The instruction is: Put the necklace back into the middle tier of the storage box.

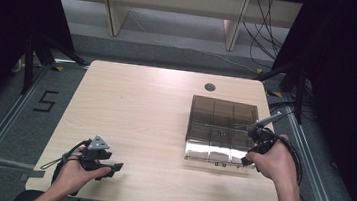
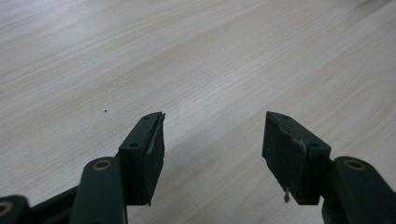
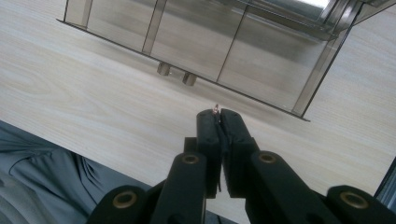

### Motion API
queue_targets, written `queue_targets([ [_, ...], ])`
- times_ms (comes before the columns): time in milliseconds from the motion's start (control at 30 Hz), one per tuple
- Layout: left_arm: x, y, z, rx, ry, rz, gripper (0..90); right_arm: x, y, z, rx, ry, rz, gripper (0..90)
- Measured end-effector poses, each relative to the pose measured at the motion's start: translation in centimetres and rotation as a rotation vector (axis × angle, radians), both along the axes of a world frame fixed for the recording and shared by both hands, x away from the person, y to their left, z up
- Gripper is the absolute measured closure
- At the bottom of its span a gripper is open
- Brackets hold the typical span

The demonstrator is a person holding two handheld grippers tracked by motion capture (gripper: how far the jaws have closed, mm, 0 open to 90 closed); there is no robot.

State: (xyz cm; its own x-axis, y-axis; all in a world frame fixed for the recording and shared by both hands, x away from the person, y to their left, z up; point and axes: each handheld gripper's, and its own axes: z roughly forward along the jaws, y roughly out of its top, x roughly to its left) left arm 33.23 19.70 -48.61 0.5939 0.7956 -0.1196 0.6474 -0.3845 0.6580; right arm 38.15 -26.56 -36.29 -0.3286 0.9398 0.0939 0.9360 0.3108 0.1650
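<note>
A smoky clear compartment box [image 1: 221,130] lies on the right half of the wooden table [image 1: 140,106], its lid down. The right gripper [image 1: 245,161], held in a hand, sits at the box's near right corner. In the right gripper view its jaws [image 3: 218,114] are shut just short of the box's edge [image 3: 196,42], with only a tiny fleck at the tips. The left gripper [image 1: 117,166] rests low over the table near its front left. In the left gripper view it stands open [image 2: 212,140] over bare wood.
Two small latch studs [image 3: 176,73] stick out under the box's near edge. A round cable hole [image 1: 210,87] lies behind the box. The table's front edge and grey cloth [image 3: 42,186] show below the right gripper. Cables trail from both grippers.
</note>
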Motion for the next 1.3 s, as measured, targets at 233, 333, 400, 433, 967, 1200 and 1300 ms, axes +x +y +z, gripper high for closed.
queue_targets([
  [233, 0.0, 0.0, 0.0, -0.005, 0.004, 0.009, 38.4, 0.2, -0.5, 0.0, 0.008, -0.009, 0.003, 87.4],
  [333, 0.0, 0.0, 0.0, 0.001, 0.000, -0.001, 38.4, 0.1, -0.6, 0.0, 0.012, -0.028, -0.029, 87.4],
  [400, 0.0, 0.0, 0.0, 0.001, -0.001, 0.000, 38.5, 0.1, -0.6, 0.2, 0.005, -0.006, -0.039, 87.4],
  [433, 0.0, 0.0, 0.0, 0.002, -0.001, 0.000, 38.4, 0.1, -0.7, 0.2, 0.002, -0.008, -0.040, 87.4],
  [967, 0.0, 0.0, 0.0, 0.001, 0.000, -0.001, 38.5, 0.3, -1.1, 0.2, 0.017, -0.039, -0.070, 87.4],
  [1200, 0.0, 0.0, 0.0, 0.002, -0.001, -0.001, 38.4, 0.4, -1.2, 0.2, 0.016, -0.056, -0.076, 87.4],
  [1300, 0.0, 0.0, 0.0, 0.002, -0.001, -0.002, 38.5, 0.3, -1.1, 0.2, 0.024, -0.057, -0.094, 87.4],
])
